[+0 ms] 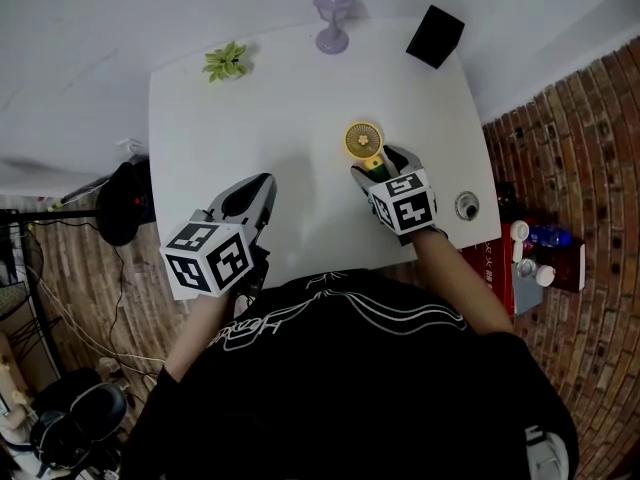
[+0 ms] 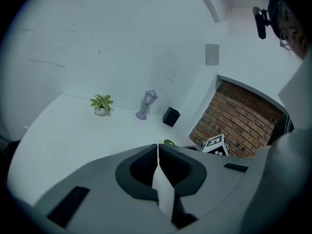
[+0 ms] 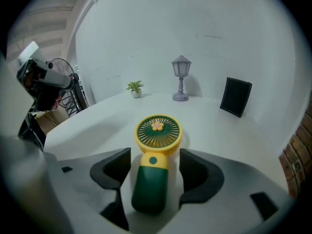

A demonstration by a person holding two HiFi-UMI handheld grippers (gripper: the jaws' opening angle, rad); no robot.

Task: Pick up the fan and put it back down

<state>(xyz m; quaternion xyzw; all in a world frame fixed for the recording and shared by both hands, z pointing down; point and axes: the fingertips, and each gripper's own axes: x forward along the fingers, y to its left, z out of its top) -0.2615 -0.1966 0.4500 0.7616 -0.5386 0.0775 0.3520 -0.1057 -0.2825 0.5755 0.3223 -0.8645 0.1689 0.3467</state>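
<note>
A small hand fan lies flat on the white table (image 1: 290, 108), its yellow round head (image 1: 364, 139) pointing away from me and its dark green handle (image 3: 150, 186) toward me. My right gripper (image 1: 377, 165) is down at the table with one jaw on each side of the handle. In the right gripper view (image 3: 155, 156) a gap shows between the handle and each pad, so it is open. My left gripper (image 1: 266, 182) hovers over the near left part of the table, shut and empty (image 2: 158, 148). From the left gripper view only the top edge of the fan (image 2: 168, 142) shows.
At the table's far edge stand a small potted plant (image 1: 227, 62), a lilac lantern-shaped lamp (image 1: 333, 18) and a black box (image 1: 435, 36). A round metal object (image 1: 466, 205) lies near the right edge. Beyond it, on the brick floor, sits a red box with bottles (image 1: 540, 258).
</note>
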